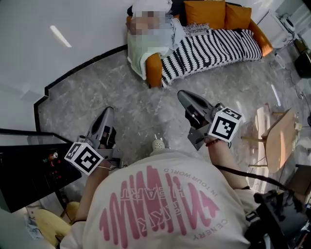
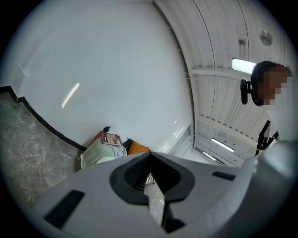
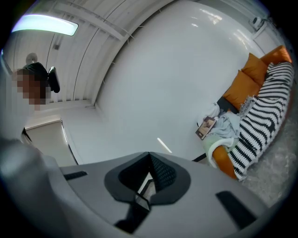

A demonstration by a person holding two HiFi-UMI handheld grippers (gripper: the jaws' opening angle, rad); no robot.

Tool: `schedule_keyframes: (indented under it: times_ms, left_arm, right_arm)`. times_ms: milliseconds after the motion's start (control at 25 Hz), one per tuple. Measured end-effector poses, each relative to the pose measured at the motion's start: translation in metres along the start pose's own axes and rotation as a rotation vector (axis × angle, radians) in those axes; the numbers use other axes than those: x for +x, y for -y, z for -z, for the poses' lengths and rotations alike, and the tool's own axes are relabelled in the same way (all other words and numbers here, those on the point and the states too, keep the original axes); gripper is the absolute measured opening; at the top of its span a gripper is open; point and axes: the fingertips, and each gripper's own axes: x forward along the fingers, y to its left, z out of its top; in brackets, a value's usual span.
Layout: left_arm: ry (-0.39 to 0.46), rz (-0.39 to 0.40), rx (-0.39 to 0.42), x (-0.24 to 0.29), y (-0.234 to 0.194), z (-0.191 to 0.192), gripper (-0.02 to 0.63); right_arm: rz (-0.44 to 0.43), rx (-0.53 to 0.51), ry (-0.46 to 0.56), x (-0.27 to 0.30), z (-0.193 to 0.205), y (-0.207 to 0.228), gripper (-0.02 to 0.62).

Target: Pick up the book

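The book (image 2: 111, 138), a small brown-covered volume, lies on top of a pale green and grey pile of bedding (image 2: 98, 153) at the left end of an orange sofa. The right gripper view also shows the book (image 3: 205, 127). In the head view a blurred patch covers that spot. My left gripper (image 1: 108, 112) and right gripper (image 1: 182, 94) both point level towards the sofa, well short of it, over grey marble floor. Both have their jaws together with nothing between them. The same shows for the left gripper (image 2: 150, 154) and the right gripper (image 3: 149, 154) in their own views.
A black-and-white striped blanket (image 1: 214, 48) covers the sofa seat, with orange cushions (image 1: 206, 12) behind it. A black cabinet (image 1: 29, 168) stands at my left. A round wooden table (image 1: 279, 138) stands at my right. A small white object (image 1: 158, 144) sits on the floor near my feet.
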Motion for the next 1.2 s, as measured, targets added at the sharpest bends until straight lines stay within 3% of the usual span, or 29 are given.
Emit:
schedule_keyframes:
  times_ms: [400,1000,1200]
  left_arm:
    - [0.030,-0.017,0.006,0.036,-0.015,0.001,0.008]
    - [0.027,-0.069,-0.034,0.048,-0.046,0.003,0.008]
    - [-0.008,-0.035,-0.025,0.077,-0.051,-0.004,0.008]
  right_arm:
    - [-0.018,-0.017,-0.012,0.019,-0.022,0.039,0.011]
    - [-0.007,0.015,-0.053,0.034,-0.012,0.065,0.011]
    - [0.011,0.028,-0.052,0.047,-0.019,0.079,0.011]
